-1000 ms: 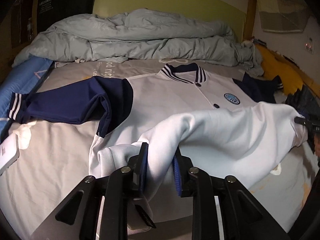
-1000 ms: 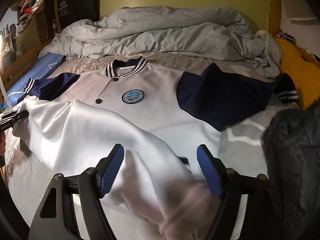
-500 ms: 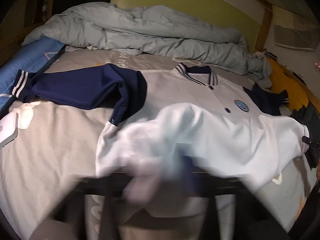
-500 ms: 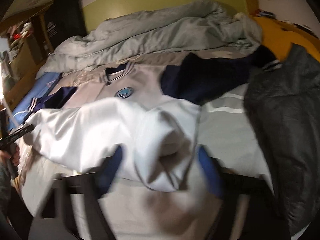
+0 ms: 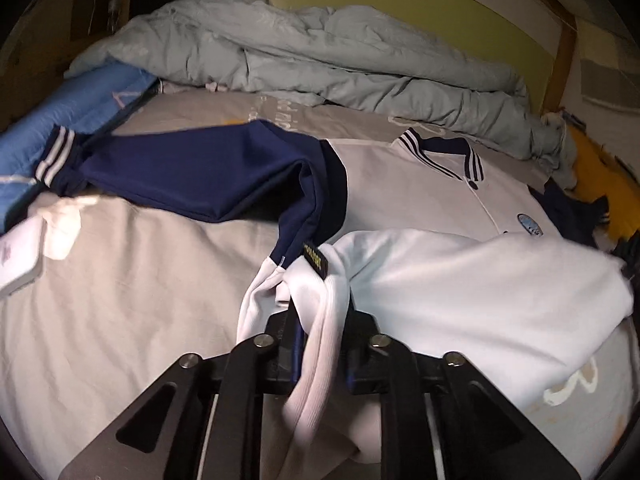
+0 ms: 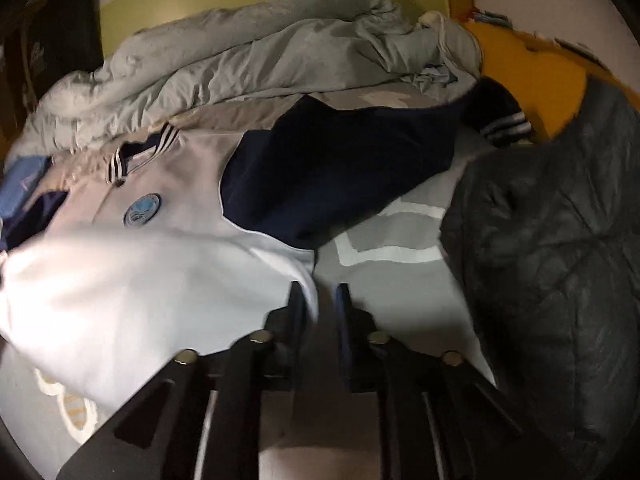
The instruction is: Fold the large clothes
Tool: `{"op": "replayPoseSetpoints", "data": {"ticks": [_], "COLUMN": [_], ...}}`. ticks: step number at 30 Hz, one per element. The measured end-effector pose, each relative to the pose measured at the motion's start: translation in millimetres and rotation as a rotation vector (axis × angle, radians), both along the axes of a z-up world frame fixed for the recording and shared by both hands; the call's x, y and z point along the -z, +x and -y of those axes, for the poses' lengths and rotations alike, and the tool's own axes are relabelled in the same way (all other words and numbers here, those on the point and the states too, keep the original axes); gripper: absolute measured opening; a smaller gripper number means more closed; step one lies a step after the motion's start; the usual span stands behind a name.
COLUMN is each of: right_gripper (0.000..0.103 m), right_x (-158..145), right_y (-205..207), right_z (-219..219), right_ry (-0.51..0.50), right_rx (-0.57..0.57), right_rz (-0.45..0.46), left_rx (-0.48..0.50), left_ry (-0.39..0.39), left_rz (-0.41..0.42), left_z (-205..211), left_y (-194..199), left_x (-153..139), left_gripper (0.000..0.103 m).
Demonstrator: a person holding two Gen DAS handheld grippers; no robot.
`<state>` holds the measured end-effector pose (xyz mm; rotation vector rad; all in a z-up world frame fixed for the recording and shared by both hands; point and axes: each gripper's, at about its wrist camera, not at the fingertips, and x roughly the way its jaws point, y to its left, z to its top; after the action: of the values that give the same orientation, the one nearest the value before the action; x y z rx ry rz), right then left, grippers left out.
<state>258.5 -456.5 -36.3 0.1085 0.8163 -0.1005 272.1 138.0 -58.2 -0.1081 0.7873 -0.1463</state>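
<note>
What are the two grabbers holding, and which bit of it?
Both hold the jacket by its white bottom hem: left gripper at one corner, right gripper at the other.

Your jacket (image 5: 420, 184) carries a round blue badge (image 6: 142, 210), its print too small to read; letters on the grey sheet (image 5: 280, 114) are cut off, unreadable.

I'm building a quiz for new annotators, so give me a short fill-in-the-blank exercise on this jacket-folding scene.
1. The left gripper is shut on the jacket's white ribbed ____.
2. The jacket's sleeves are ____ in colour.
3. The round badge on the jacket's chest is ____.
4. Behind the jacket lies a crumpled grey ____.

Missing words: hem; navy blue; light blue; duvet
</note>
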Motion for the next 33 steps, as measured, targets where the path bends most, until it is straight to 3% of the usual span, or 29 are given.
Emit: {"op": "replayPoseSetpoints", "data": {"ticks": [1, 3, 5, 6, 7, 9, 14, 18, 20, 22, 24, 27, 28, 31, 33], "right_gripper": [0.037, 0.041, 0.044, 0.045, 0.049, 0.054, 0.055, 0.054, 0.037, 0.030, 0.015, 0.000, 0.000, 0.000, 0.000], "right_x": [-8.2, -21.3, -29.9, -31.5, -32.1, -28.7, -4.6, 16.9, 25.9, 32.9, 30.7, 23.0, 21.5, 9.9, 1.9], "right_y": [-5.0, -14.5, -24.7, -29.5, -36.0, -47.8, -59.4, -55.7, -44.9, -34.7, -39.0, -44.6, -44.0, -52.3, -61.5], "right_z": [0.3, -1.3, -5.0, -5.6, -6.5, -13.7, -37.0, -53.5, -55.8, -53.9, -48.4, -32.4, -16.2, 23.1, 24.0], "right_ry": [-0.010, -0.005, 0.025, 0.042, 0.060, 0.057, -0.009, -0.061, -0.091, -0.103, -0.110, -0.318, -0.332, -0.178, -0.064], "right_rx": [0.002, -0.010, -0.033, -0.036, -0.044, -0.068, -0.132, -0.170, -0.164, -0.148, -0.131, 0.001, 0.081, 0.143, 0.077], "right_rz": [0.032, 0.081, 0.095, 0.094, 0.092, 0.059, -0.078, -0.146, -0.162, -0.188, -0.178, -0.150, -0.158, -0.129, -0.088], "left_rx": [0.007, 0.006, -0.031, -0.046, -0.066, -0.064, -0.032, -0.002, -0.020, -0.043, -0.088, -0.109, -0.112, -0.117, -0.113], "left_ry": [0.001, 0.011, 0.005, -0.006, -0.023, -0.030, -0.001, 0.100, 0.131, 0.182, 0.256, 0.222, 0.203, 0.211, 0.200], "left_rz": [0.017, 0.027, 0.020, 0.013, 0.002, -0.018, -0.083, -0.116, -0.111, -0.116, -0.116, -0.151, -0.157, -0.152, -0.141], "left_z": [1.7, 3.6, 0.6, -1.9, -5.4, -7.8, 0.6, 21.1, 24.8, 24.9, 21.7, 8.5, 5.5, 5.9, 7.4], "left_y": [-3.2, -7.4, -14.8, -17.3, -22.5, -31.7, -54.3, -56.3, -55.5, -53.1, -49.9, -43.4, -42.6, -42.6, -45.1], "left_x": [-3.0, -7.4, -10.8, -11.7, -12.5, -13.9, -15.7, -2.7, 1.4, 7.1, 14.4, 24.8, 25.3, 24.3, 20.4], "left_gripper": [0.020, 0.027, 0.049, 0.072, 0.078, 0.078, 0.078, 0.078, 0.077, 0.056, 0.043, 0.042, 0.042, 0.038, 0.031]}}
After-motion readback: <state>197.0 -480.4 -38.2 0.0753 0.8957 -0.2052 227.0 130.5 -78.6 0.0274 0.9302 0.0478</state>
